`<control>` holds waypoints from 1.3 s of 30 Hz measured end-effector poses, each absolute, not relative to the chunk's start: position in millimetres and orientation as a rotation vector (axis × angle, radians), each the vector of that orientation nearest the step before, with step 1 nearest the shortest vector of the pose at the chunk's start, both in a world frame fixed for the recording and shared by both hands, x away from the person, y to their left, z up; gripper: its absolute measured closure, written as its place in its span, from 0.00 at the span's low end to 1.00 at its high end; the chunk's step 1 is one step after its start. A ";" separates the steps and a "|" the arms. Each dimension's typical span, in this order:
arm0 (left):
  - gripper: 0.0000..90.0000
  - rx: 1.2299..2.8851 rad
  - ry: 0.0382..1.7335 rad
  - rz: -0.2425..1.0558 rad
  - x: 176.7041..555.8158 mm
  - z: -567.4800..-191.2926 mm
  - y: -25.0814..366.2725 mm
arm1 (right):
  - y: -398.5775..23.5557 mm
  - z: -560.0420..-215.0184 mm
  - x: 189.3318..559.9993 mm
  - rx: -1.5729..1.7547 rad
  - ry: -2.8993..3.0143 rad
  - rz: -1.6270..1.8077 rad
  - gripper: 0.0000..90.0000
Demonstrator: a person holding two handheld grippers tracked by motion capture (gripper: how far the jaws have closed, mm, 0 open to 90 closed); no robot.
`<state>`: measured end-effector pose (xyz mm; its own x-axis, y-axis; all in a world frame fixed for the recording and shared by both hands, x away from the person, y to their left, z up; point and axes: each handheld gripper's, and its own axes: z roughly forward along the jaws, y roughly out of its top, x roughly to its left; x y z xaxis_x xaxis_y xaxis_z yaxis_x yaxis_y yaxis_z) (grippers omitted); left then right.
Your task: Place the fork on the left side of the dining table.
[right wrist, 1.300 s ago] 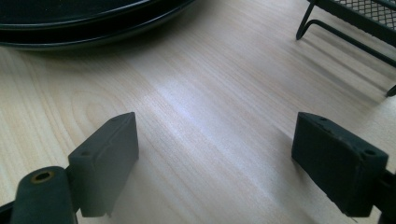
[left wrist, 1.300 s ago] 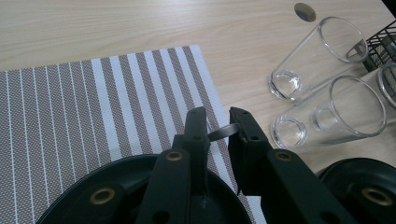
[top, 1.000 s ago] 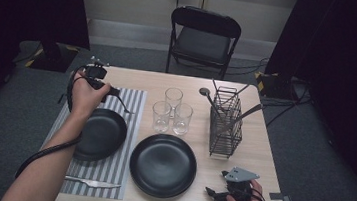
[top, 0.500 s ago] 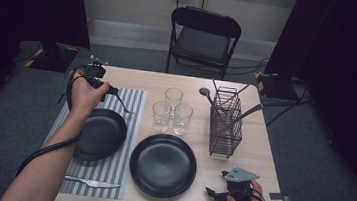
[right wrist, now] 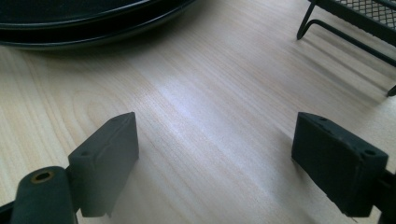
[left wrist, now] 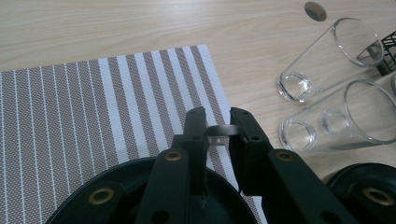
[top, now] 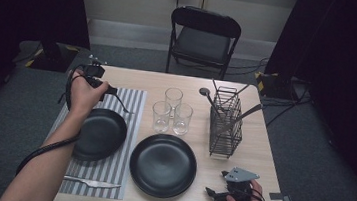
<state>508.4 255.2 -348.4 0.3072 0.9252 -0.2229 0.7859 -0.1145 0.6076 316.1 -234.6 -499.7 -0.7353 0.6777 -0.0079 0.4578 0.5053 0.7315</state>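
Note:
My left gripper (top: pixel 113 92) hovers over the far end of the striped placemat (top: pixel 131 125), just beyond the black plate (top: pixel 100 132) that lies on it. In the left gripper view its jaws (left wrist: pixel 218 114) are shut on a thin metal utensil (left wrist: pixel 223 129), which pokes out toward the glasses in the high view (top: pixel 124 106). My right gripper (top: pixel 209 193) rests on the table's front right corner. The right gripper view has its jaws (right wrist: pixel 215 140) open wide over bare wood, with nothing between them.
A second black plate (top: pixel 162 165) sits at the front centre. Three glasses (top: pixel 173 100) stand in a cluster mid-table, with a black wire caddy (top: pixel 226 123) holding utensils to their right. A knife (top: pixel 92 183) lies at the placemat's near edge. A folding chair (top: pixel 204 38) stands behind the table.

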 end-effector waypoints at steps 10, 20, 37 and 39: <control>0.86 1.923 1.534 0.274 512.0 -351.4 263.9 | -234.5 -499.7 316.1 0.956 2.457 1.065 0.15; 0.93 1.902 1.553 0.265 516.0 -355.5 270.2 | -234.5 -499.7 316.1 0.956 2.458 1.065 0.15; 0.95 1.863 1.558 0.240 522.3 -357.1 272.9 | -234.5 -499.7 316.1 0.957 2.457 1.066 0.15; 0.95 1.855 1.565 0.245 522.2 -357.2 273.1 | -234.5 -499.8 316.3 0.954 2.456 1.067 0.15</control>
<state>522.2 273.1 -357.2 0.2564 0.9253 -0.2793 0.7954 -0.0378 0.6049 316.3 -234.5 -499.8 -0.7355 0.6774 -0.0083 0.4563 0.5044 0.7331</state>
